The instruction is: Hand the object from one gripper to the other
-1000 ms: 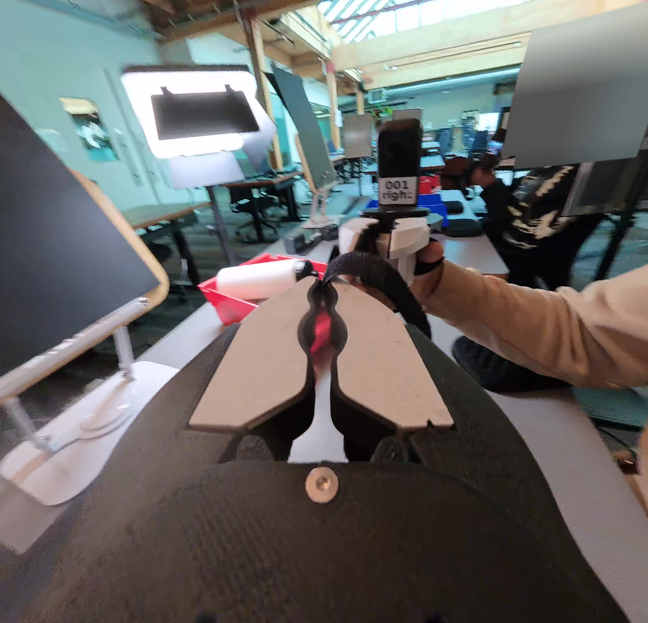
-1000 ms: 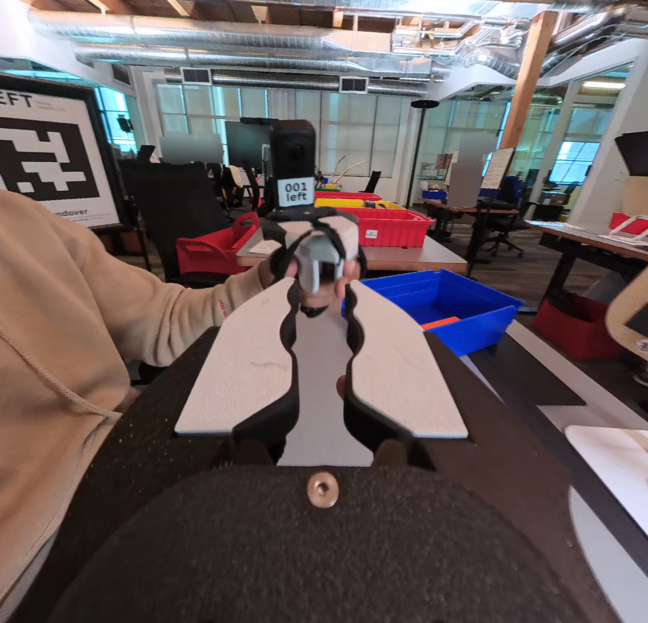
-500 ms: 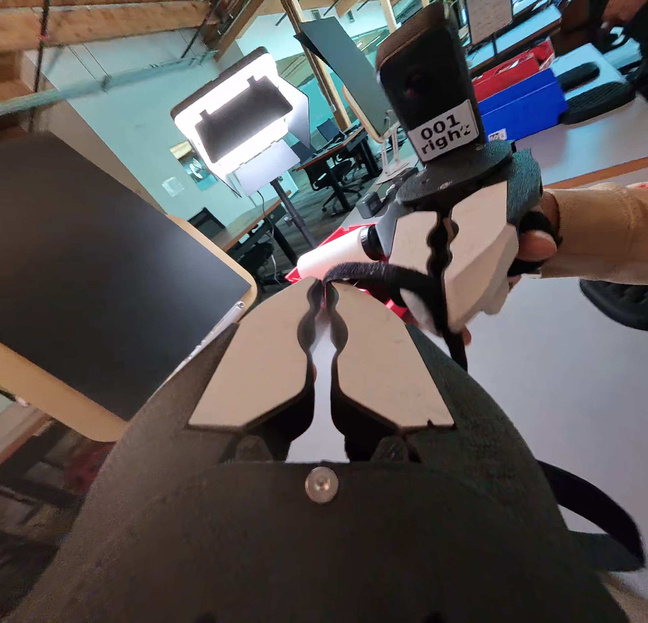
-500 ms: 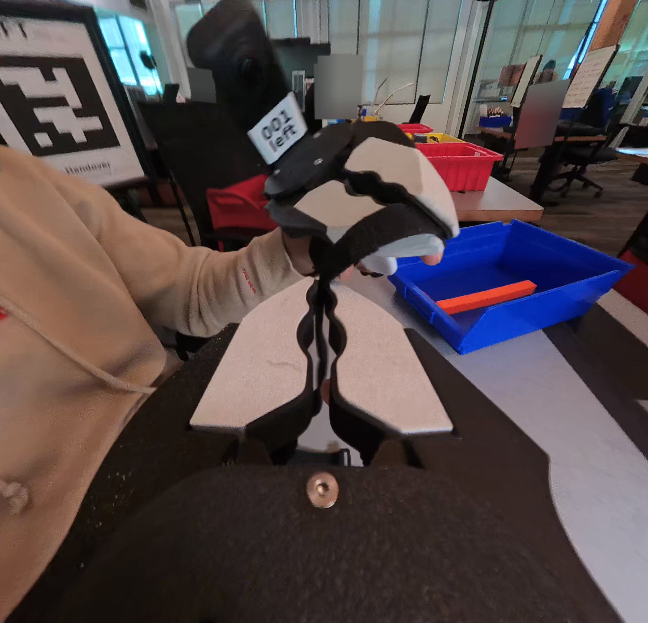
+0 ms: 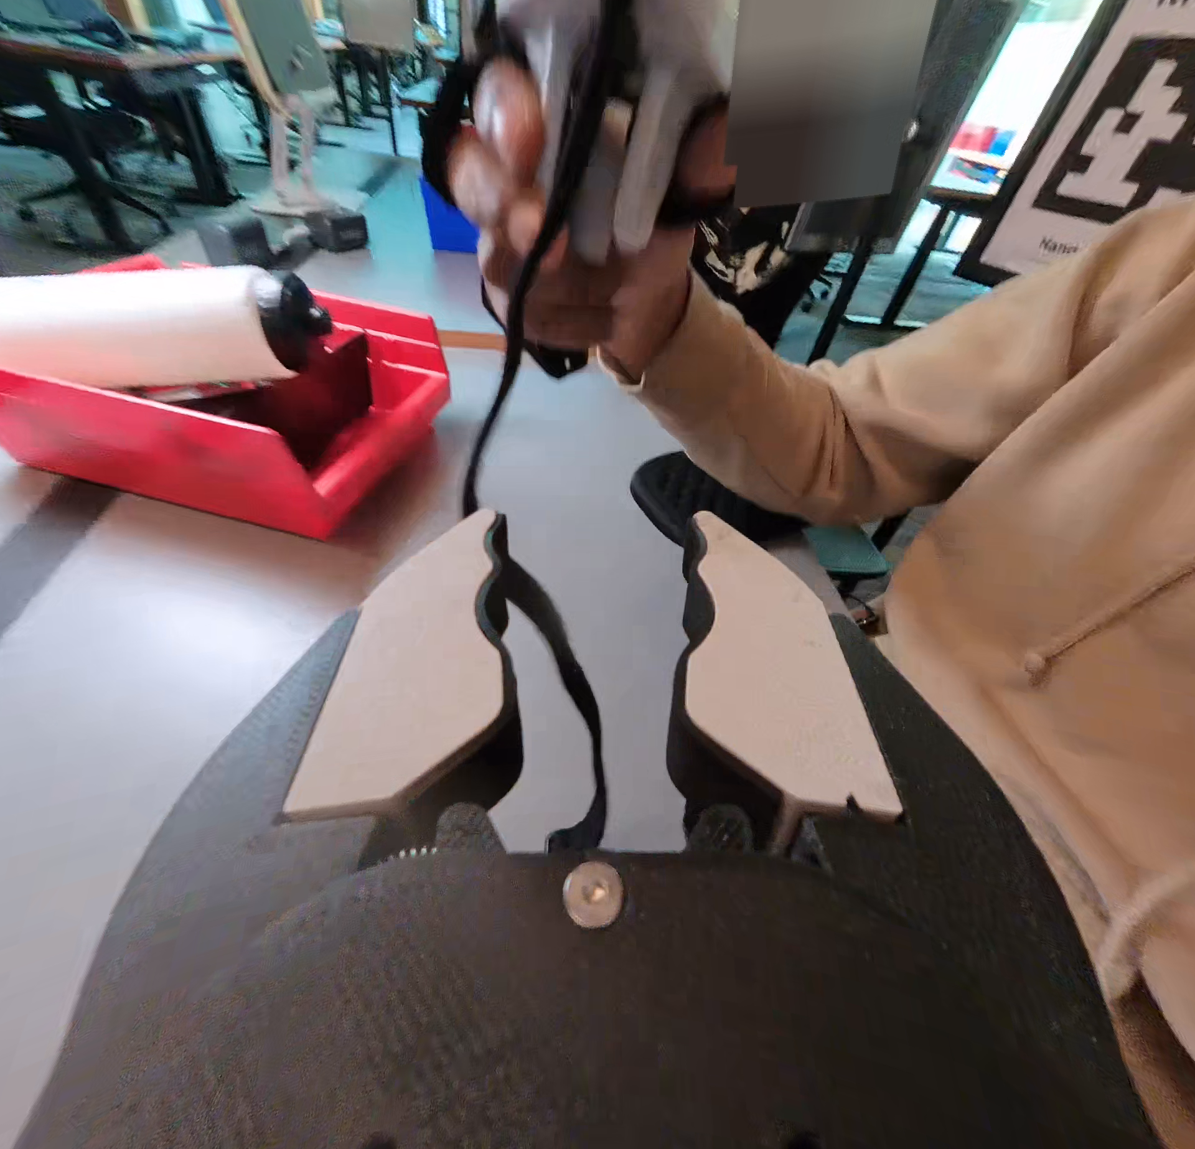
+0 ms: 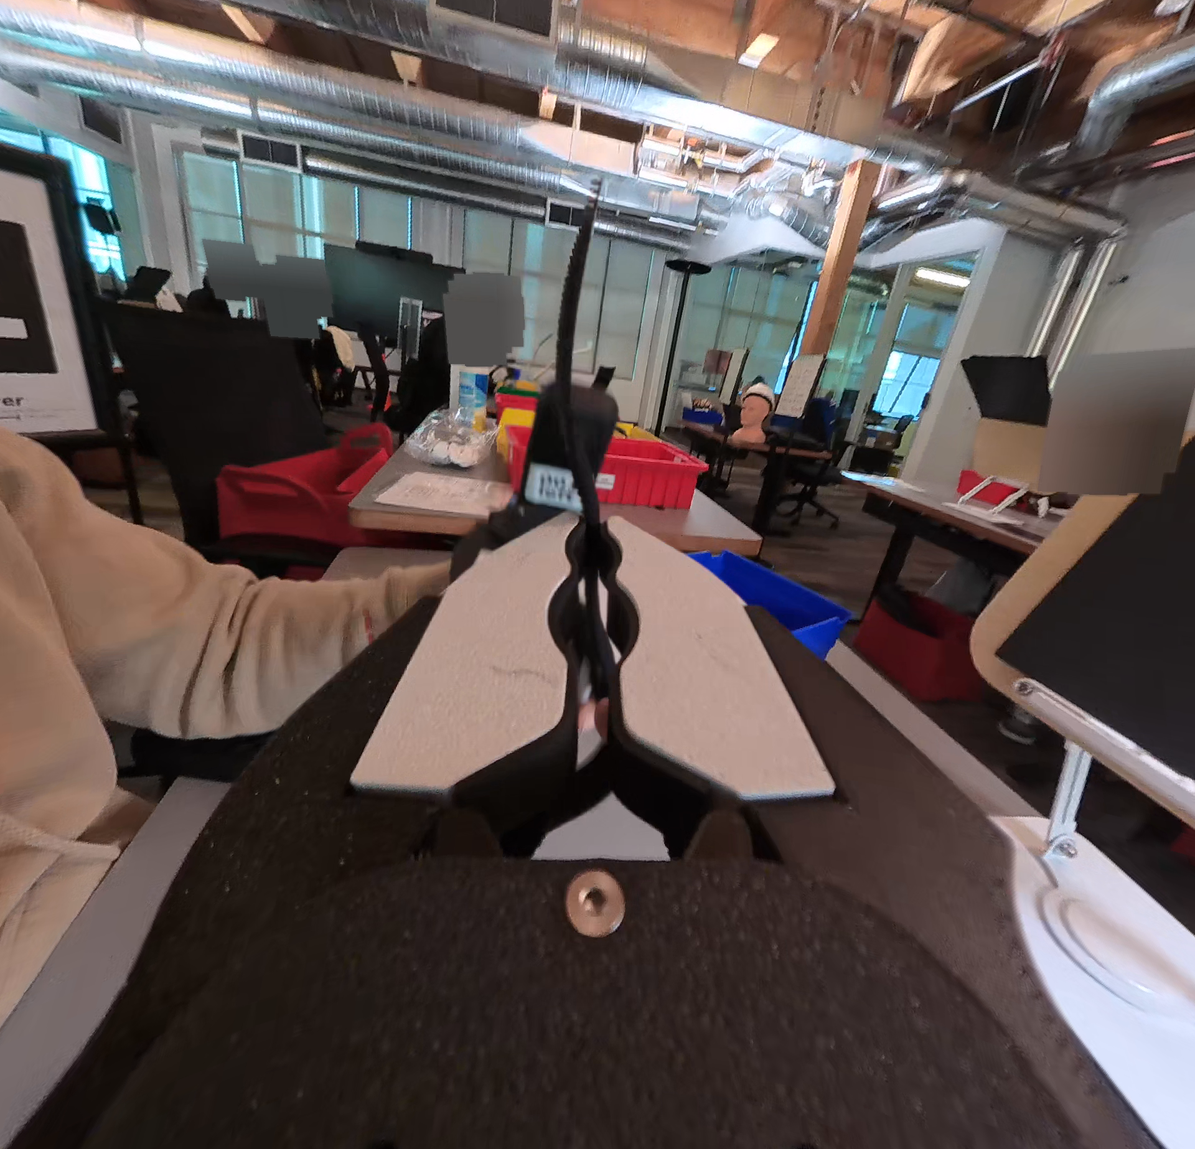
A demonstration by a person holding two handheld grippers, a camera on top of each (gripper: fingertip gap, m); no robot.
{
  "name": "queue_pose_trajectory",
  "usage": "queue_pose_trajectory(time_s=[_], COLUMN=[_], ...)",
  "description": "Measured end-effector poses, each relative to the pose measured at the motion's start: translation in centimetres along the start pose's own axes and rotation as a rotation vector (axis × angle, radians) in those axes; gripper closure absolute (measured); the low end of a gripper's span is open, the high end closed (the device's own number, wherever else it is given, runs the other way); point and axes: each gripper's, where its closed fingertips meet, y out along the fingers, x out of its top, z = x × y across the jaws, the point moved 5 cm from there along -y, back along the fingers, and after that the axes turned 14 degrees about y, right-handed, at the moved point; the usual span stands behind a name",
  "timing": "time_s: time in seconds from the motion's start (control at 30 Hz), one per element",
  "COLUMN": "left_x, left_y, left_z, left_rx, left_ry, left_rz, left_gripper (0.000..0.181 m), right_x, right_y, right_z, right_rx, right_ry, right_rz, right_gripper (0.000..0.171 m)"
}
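**Black strap — hanging from right gripper through open left jaws**

Black strap strung lengthwise from right gripper above down between left gripper fingers; left jaws spread wide, gripping nothing; right gripper pinched tight on strap — closer, in charge. Left wrist view: slack tail, red bin; right wrist view: clamp, upright free end.
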Motion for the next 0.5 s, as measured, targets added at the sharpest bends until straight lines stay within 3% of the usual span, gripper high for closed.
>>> queue_pose_trajectory(time_s=[0.1, 0.17, 0.3, 0.5], left_x=[-2.9, -4.8, -5.5, -3.8], left_y=[2.9, 4.3, 3.7, 0.2], left_z=[0.1, 1.0, 3.2, 3.7], left_rx=[-0.062, -0.005, 0.096, 0.212], left_ry=[-0.034, -0.069, -0.218, -0.006], left_rz=[0.047, 0.122, 0.076, 0.081], left_gripper=[0.156, 0.181, 0.181, 0.133], right_x=[0.6, 1.3, 2.1, 2.6], right_y=[-0.6, -1.4, -2.5, -2.8], right_z=[0.0, -0.3, -0.5, 0.4], right_rx=[-0.023, -0.049, -0.081, -0.066], right_ry=[-0.029, -0.048, -0.091, -0.095], right_rz=[-0.018, -0.048, -0.093, -0.058], right_gripper=[0.169, 0.169, 0.169, 0.169])
